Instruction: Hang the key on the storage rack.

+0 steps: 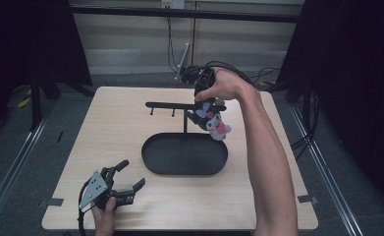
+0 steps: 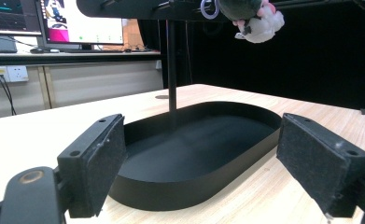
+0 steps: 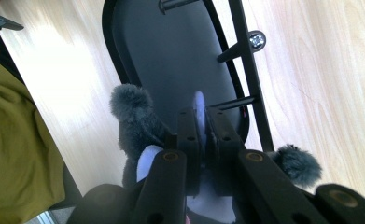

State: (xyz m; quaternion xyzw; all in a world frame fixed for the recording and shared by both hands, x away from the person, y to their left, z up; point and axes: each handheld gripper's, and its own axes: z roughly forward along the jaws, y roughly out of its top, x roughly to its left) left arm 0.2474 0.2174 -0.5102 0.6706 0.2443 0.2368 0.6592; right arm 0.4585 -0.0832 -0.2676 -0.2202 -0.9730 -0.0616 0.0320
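A dark grey plush toy (image 1: 212, 121) with a pink and white face hangs from my right gripper (image 1: 205, 100) at the right end of the black stand's crossbar (image 1: 172, 104). In the right gripper view the right gripper (image 3: 202, 115) is shut on the toy's lilac ring (image 3: 198, 100), close to a peg (image 3: 234, 102) of the crossbar (image 3: 249, 70), with grey plush (image 3: 133, 116) below. My left gripper (image 1: 132, 173) rests open near the table's front left corner. In its own view the left gripper (image 2: 203, 163) faces the black oval tray (image 2: 180, 186), and the toy (image 2: 259, 18) hangs high up.
The stand's post (image 2: 171, 65) rises from the back of the tray (image 1: 148, 157) in the middle of the wooden table (image 1: 111, 128). Two more pegs hang under the bar's left half. Monitors and wall sockets stand beyond the table. Olive cloth (image 3: 17, 140) lies past the table edge.
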